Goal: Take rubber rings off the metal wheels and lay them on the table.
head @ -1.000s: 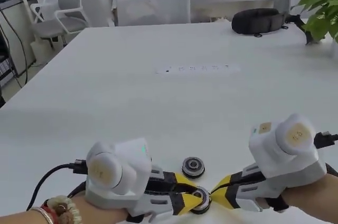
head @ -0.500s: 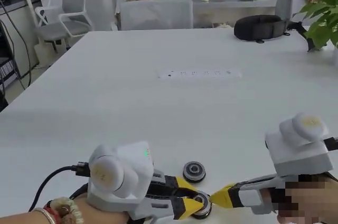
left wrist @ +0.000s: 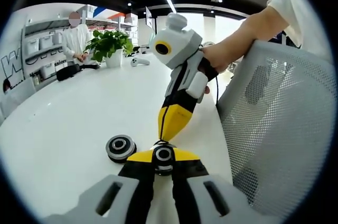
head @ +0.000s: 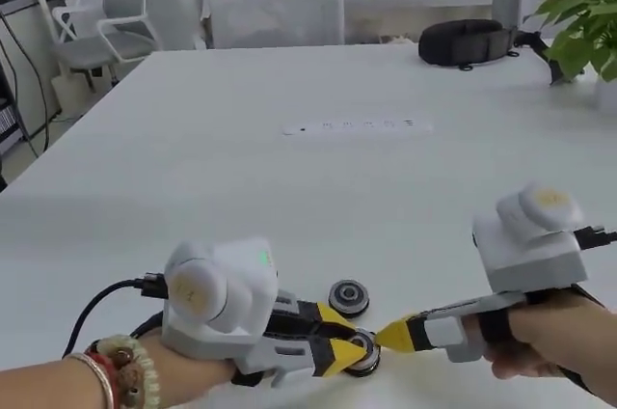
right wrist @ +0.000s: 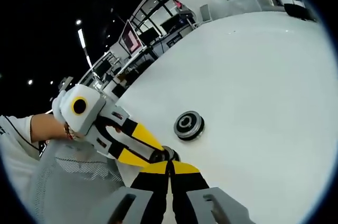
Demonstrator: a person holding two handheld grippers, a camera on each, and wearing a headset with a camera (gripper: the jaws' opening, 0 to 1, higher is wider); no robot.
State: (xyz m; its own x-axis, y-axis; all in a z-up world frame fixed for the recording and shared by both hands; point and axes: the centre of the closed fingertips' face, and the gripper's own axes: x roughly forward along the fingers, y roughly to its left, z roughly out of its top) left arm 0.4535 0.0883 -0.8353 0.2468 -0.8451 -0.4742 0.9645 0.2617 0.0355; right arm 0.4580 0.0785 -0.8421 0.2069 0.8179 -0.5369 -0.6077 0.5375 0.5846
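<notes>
A small metal wheel [head: 363, 351] with a black rubber ring sits between the yellow-tipped jaws of my left gripper [head: 359, 352], just above the white table [head: 289, 187]. In the left gripper view the jaws of the left gripper [left wrist: 163, 156] close on the wheel [left wrist: 163, 155] from both sides. My right gripper [head: 382, 336] comes in from the right, its tips pinched together on the ring at the wheel's rim [right wrist: 167, 155]. The right gripper [right wrist: 170, 164] shows a thin line between its jaws. A second wheel [head: 348, 297] with its ring lies flat on the table just beyond.
A flush strip of sockets [head: 352, 125] is set in the table's middle. At the far end are a black bag [head: 468, 40], a potted plant [head: 584, 23] and grey chairs [head: 278, 18]. A mesh chair back [left wrist: 274, 129] stands close behind the near edge.
The right gripper has rolled so its body stands higher, and its hand has come into view. Its tips stay at the wheel. The left gripper keeps its hold.
</notes>
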